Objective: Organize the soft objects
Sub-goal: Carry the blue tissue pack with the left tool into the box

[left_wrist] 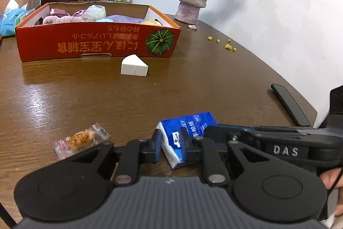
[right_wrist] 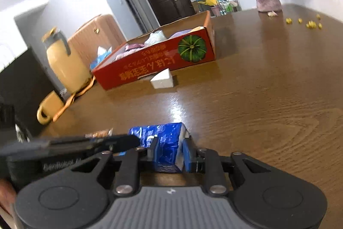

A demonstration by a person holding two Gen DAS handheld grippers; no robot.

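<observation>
Your left gripper (left_wrist: pixel 171 147) and right gripper (right_wrist: pixel 169 151) are both clamped on the same blue tissue pack (left_wrist: pixel 186 132), one at each end, low over the near part of the wooden table (left_wrist: pixel 193 83). The pack carries white Chinese characters and Latin letters too partial to read. In the left wrist view its long axis runs from near left to far right. "DAS" is embossed on the right gripper body. The red cardboard box (left_wrist: pixel 96 42), printed with upside-down orange characters and a green pumpkin, stands well beyond, a white sponge wedge (left_wrist: pixel 134 65) just before it.
</observation>
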